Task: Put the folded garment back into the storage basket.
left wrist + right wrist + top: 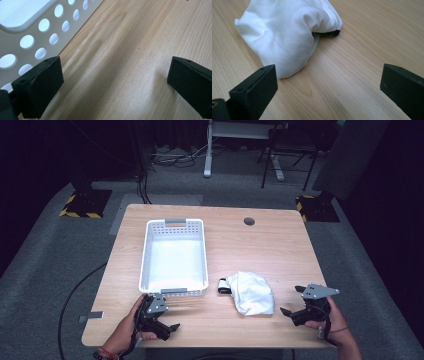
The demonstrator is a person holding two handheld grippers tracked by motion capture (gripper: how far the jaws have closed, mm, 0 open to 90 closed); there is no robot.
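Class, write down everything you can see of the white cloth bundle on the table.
The white cloth bundle is soft, creased fabric, bunched into a rounded heap with folds. A black and white strap-like piece pokes out at its side toward the basket; in the right gripper view a black edge shows beneath it. It lies on the wooden table, right of the white perforated basket and apart from it. Neither tool touches it; the right tool is open nearby.

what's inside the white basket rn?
The white basket looks empty: the high view shows its bare pale floor. The white cloth lies outside it on the table. The strip behind its near wall stays hidden.
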